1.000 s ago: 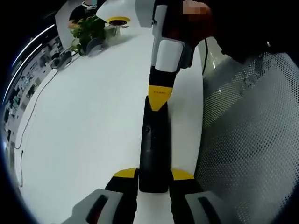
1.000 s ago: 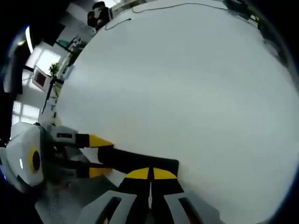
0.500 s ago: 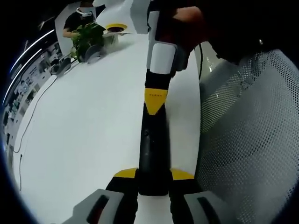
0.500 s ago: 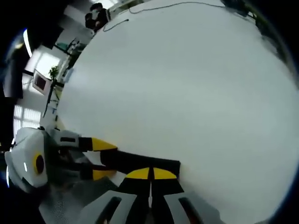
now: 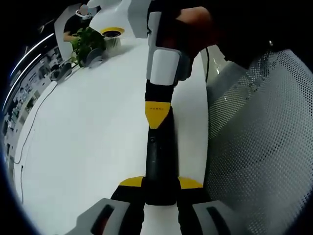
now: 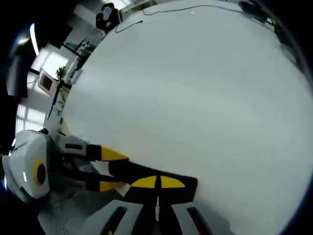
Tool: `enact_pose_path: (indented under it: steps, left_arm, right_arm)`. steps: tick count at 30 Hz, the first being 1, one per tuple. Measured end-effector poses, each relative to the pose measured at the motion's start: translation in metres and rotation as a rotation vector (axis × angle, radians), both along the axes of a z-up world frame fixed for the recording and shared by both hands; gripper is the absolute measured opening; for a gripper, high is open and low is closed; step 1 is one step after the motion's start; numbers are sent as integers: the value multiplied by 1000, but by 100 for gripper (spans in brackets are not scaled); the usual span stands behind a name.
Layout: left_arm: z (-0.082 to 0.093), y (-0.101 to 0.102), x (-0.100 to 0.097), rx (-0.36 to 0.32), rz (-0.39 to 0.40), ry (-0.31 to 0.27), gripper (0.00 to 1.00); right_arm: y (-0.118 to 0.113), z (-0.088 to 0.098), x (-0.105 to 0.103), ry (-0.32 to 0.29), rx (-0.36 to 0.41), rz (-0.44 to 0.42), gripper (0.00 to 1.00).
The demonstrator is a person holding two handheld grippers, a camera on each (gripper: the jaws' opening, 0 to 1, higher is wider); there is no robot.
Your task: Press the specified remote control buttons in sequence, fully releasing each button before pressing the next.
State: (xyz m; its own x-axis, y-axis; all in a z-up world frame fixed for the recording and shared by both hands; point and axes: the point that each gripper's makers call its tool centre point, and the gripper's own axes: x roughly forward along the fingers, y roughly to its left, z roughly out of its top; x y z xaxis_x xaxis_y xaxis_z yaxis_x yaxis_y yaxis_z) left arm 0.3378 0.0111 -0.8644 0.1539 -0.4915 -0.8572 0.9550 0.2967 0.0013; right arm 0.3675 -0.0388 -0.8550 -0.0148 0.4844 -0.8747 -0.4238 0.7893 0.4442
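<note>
Two yellow-tipped tongs (image 5: 161, 183) clamp the slim, matte-black remote (image 5: 160, 161).

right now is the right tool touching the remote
Touching. In the left gripper view the right tool has its closed yellow tip pressed on the top face of the black remote, no gap between them, while the left tool clamps its near end.

I see a broad white table (image 5: 88, 132) running away from me. At its far end stands a green potted plant (image 5: 87, 41), with a round yellow-ringed object (image 5: 111, 34) just beside it. A thin dark cable (image 5: 30, 128) trails along the left edge. A white mesh chair back (image 5: 259, 142) sits right.
</note>
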Motion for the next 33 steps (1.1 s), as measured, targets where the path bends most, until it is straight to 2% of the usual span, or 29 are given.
enact_pose_path:
  steps: [6, 10, 33]
  left_arm:
    - [0, 0, 0, -2, 6, 2, 24]
    - [0, 0, 0, -2, 10, 3, 24]
    - [0, 0, 0, -7, 24, 3, 24]
  right_arm:
    - [0, -2, 1, -23, -15, 18, 0]
    - [0, -2, 2, -27, -12, 0, 0]
    - [-2, 3, 2, -5, -6, 3, 0]
